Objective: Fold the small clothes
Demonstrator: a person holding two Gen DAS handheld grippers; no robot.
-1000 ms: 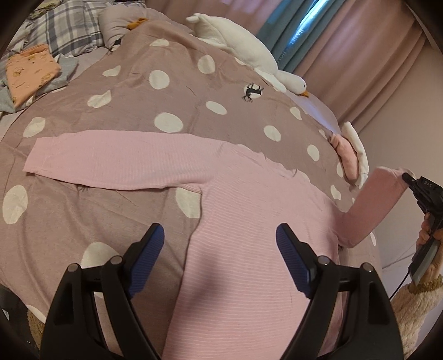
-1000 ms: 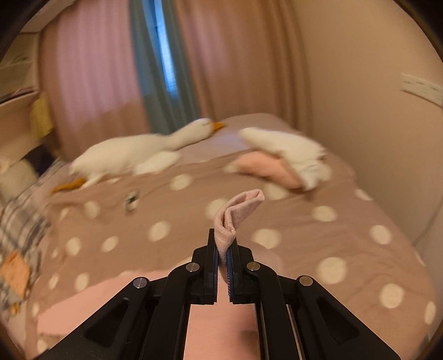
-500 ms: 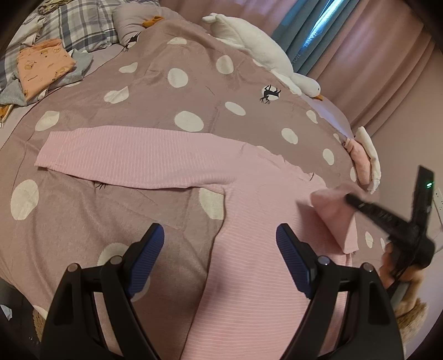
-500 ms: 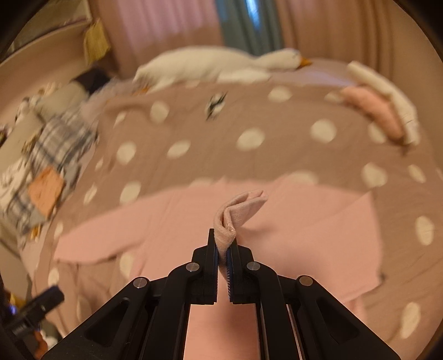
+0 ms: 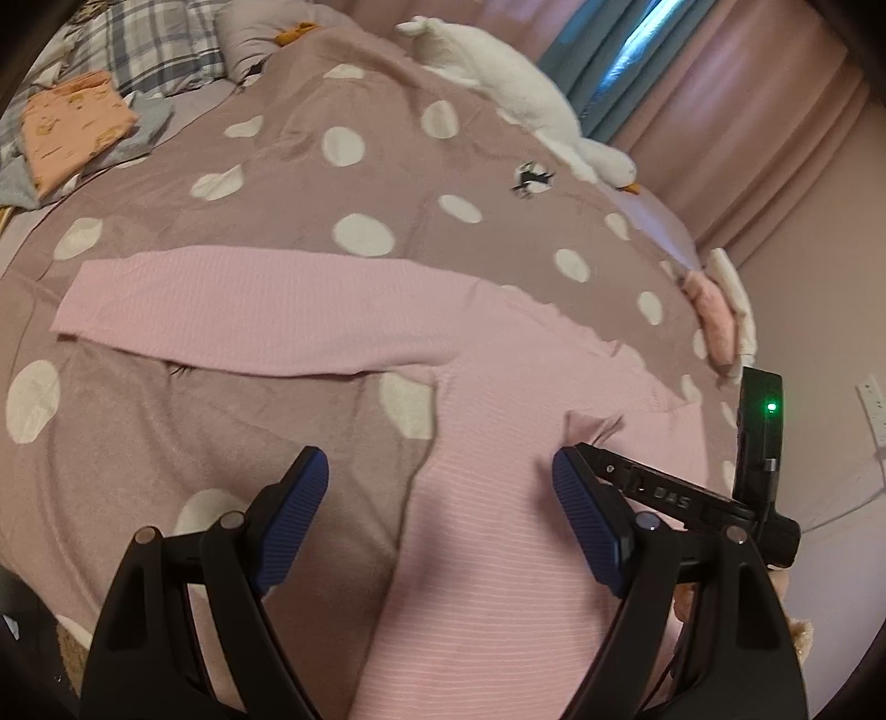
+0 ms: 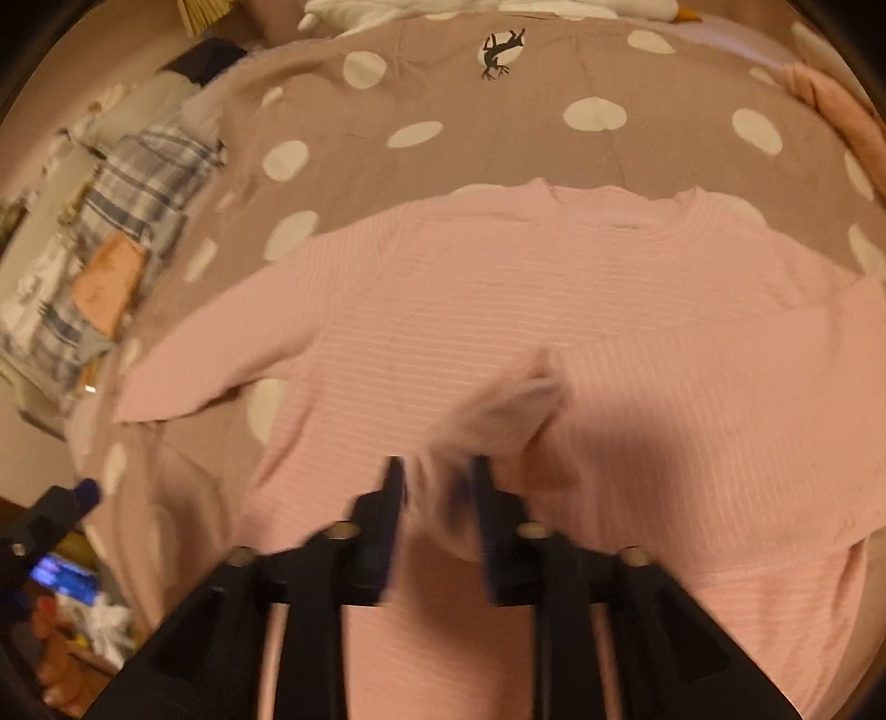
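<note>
A pink ribbed long-sleeve top [image 5: 498, 454] lies flat on the bed, also in the right wrist view [image 6: 554, 310]. Its left sleeve [image 5: 232, 304] stretches out to the left. Its right sleeve is folded across the body, and the cuff [image 6: 515, 410] lies just ahead of my right gripper [image 6: 437, 487]. The right jaws are blurred and stand partly apart around the cuff. My left gripper [image 5: 440, 493] is open and empty, hovering over the top's lower left side. The right gripper also shows in the left wrist view [image 5: 637, 476].
The bed has a brown duvet with white dots [image 5: 354, 144]. A white goose plush [image 5: 515, 99] lies at the far edge, a pink and white plush [image 5: 714, 315] at the right. Folded orange and grey clothes [image 5: 72, 133] and a plaid pillow [image 5: 144, 50] are far left.
My right gripper carried the sleeve cuff leftward over the top's body and lowered it. Its jaws have gone from shut on the cuff to partly apart. The left gripper stayed open.
</note>
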